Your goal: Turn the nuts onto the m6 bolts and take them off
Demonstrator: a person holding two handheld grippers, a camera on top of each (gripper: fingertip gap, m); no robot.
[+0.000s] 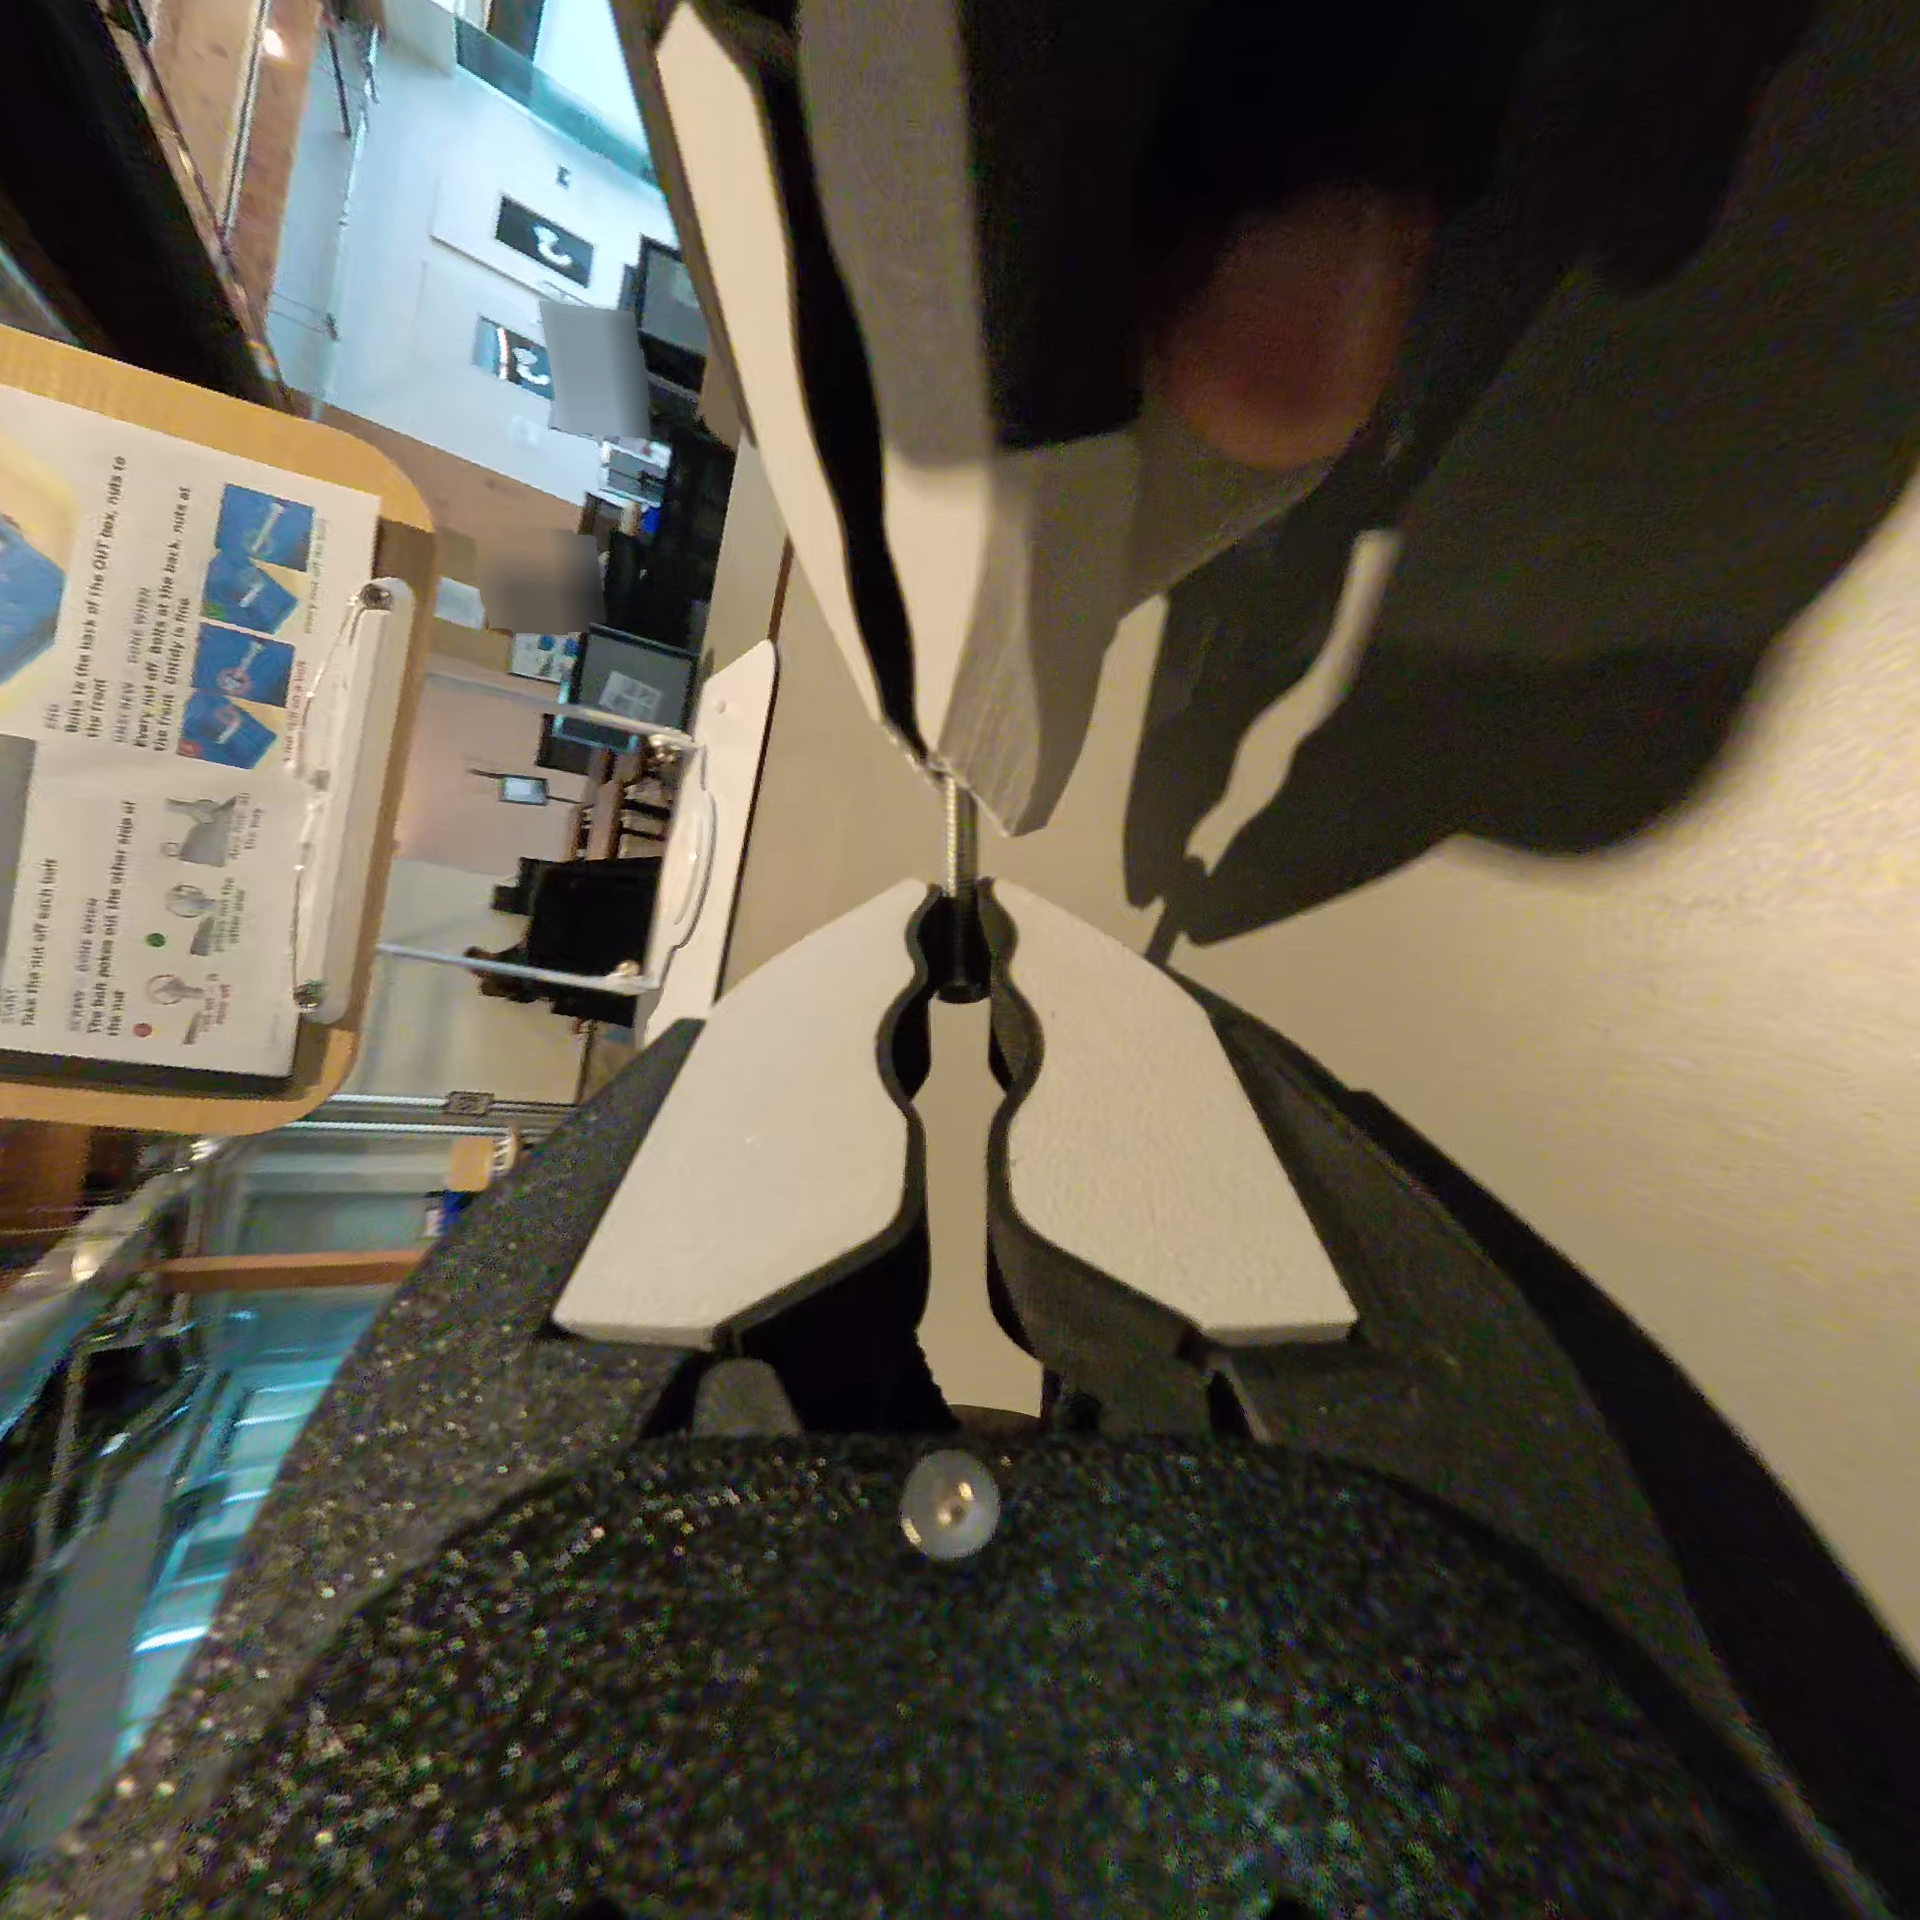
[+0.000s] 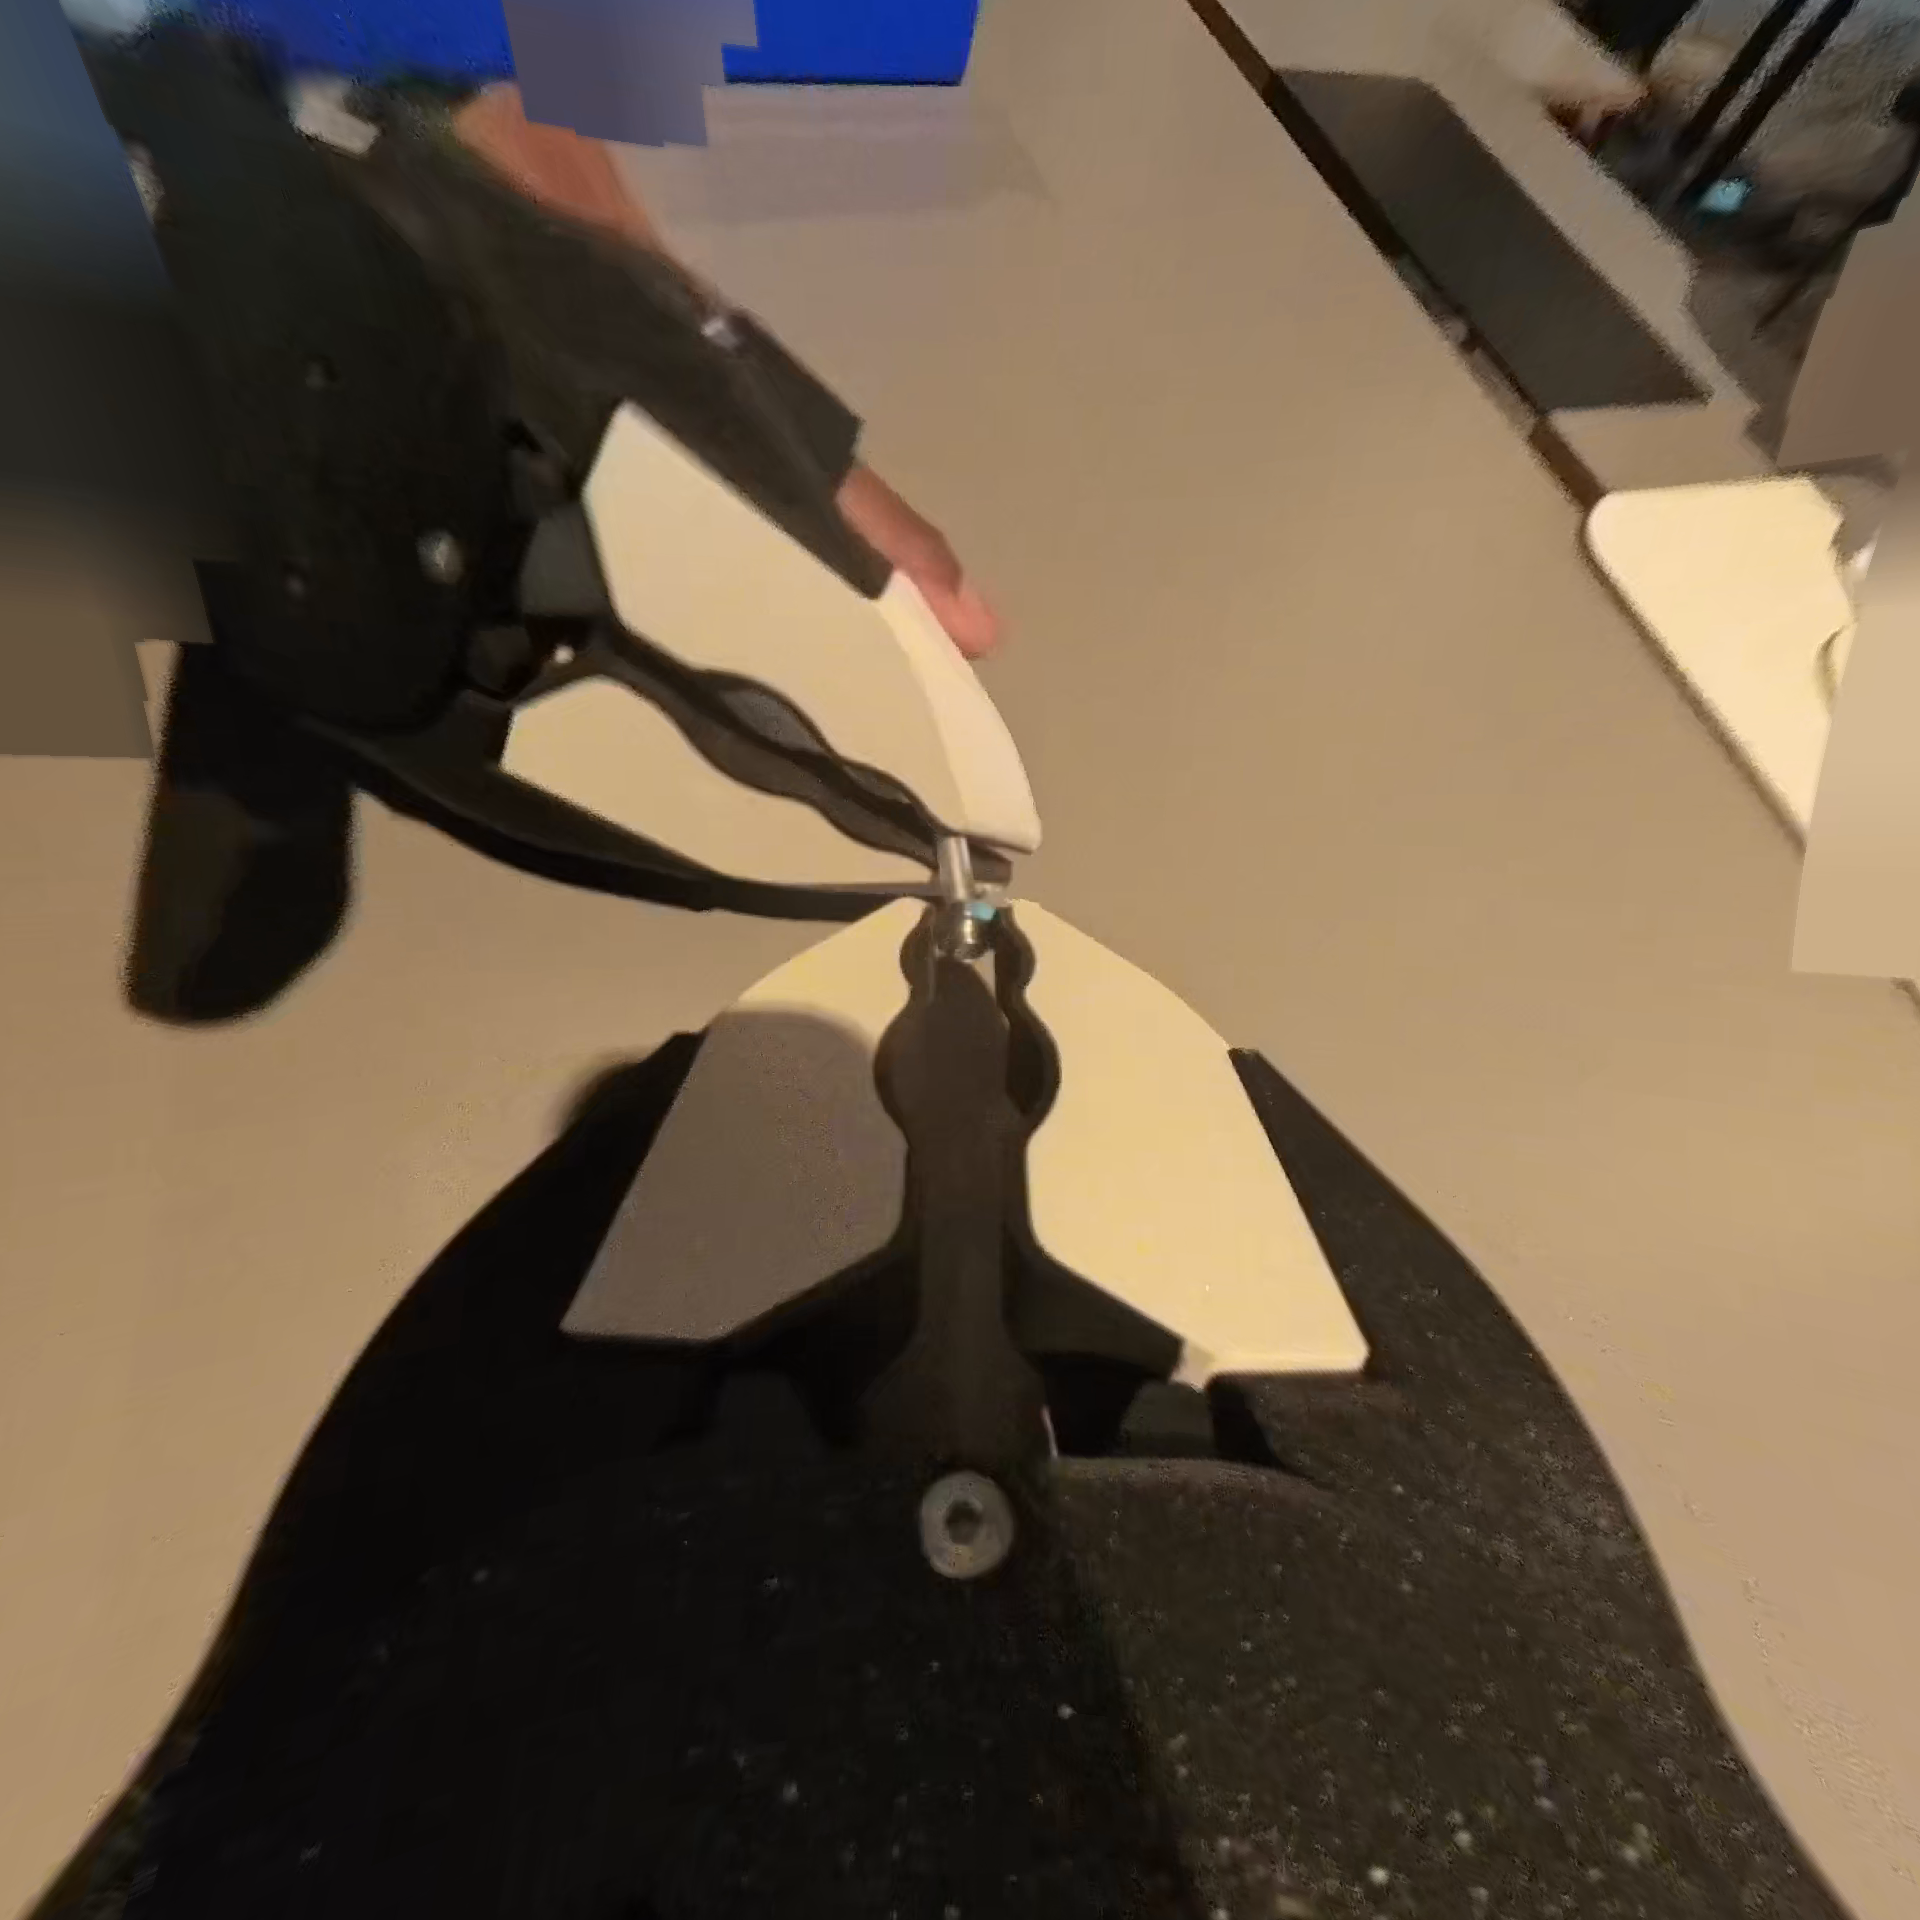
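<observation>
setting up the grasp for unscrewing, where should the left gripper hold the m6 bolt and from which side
Grip the bolt by its black head end, coming in along its axis, as the left gripper does here: the head sits in the notch between the fingertips. That leaves the bare thread sticking out forward toward the right gripper, which pinches the nut at the far end. The thin shaft offers less to clamp.

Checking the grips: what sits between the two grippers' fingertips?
In the left wrist view, only the bolt's bare threaded shank bridges the gap between the left gripper and the right gripper; nothing else intervenes.
</observation>
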